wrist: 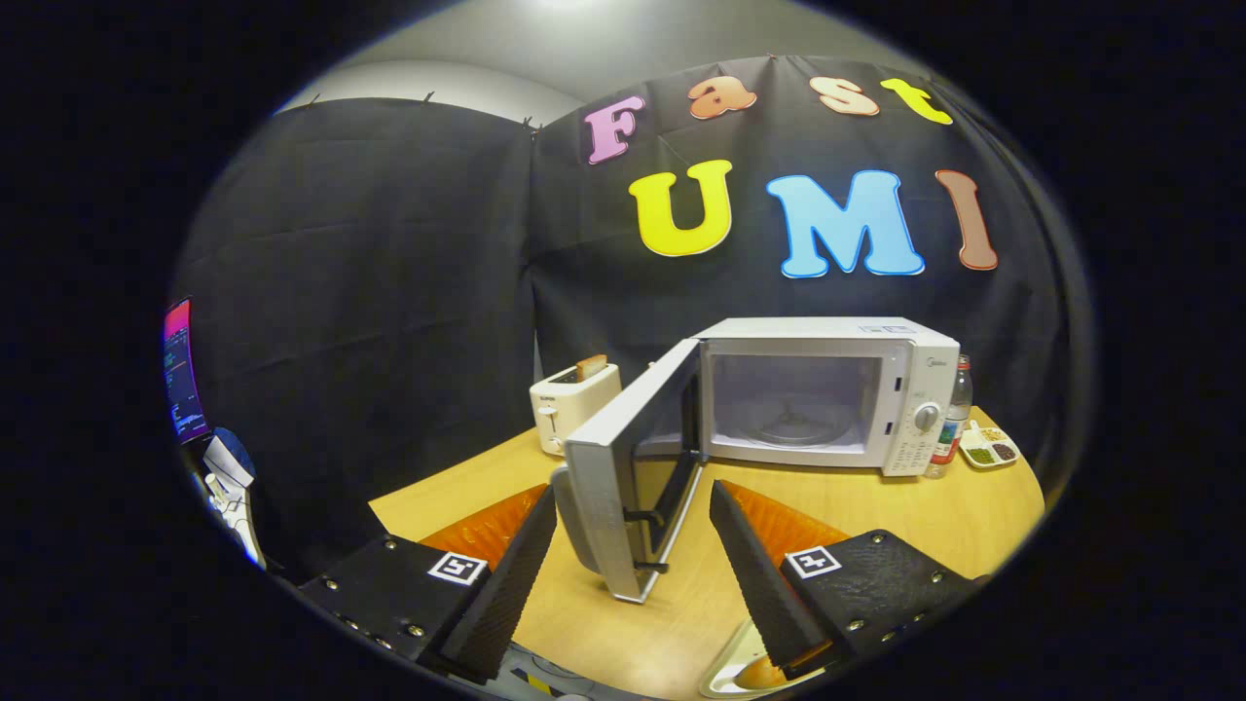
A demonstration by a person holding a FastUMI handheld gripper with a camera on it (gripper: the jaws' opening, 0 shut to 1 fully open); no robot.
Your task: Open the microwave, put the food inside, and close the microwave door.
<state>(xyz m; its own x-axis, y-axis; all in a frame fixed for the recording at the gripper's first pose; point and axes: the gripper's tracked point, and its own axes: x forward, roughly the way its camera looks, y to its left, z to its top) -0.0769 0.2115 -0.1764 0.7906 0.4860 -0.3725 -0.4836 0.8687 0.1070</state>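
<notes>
A white microwave [827, 389] stands on the wooden table [934, 516], beyond my fingers. Its door [623, 467] is swung wide open toward me, and the door's free edge sits between my two fingers. The cavity with its glass turntable [790, 424] is bare. My gripper [633, 511] is open, with one black ridged finger [511, 574] left of the door and the other right of it, neither pressing on it. A pale plate with something orange on it [750, 672] peeks out under the right finger, mostly hidden.
A white toaster with a slice of bread [572, 401] stands left of the microwave. A bottle [952, 419] and a small dish of condiments [988, 448] sit to the microwave's right. A lit screen [182, 370] and white device [229, 487] are off the table's left.
</notes>
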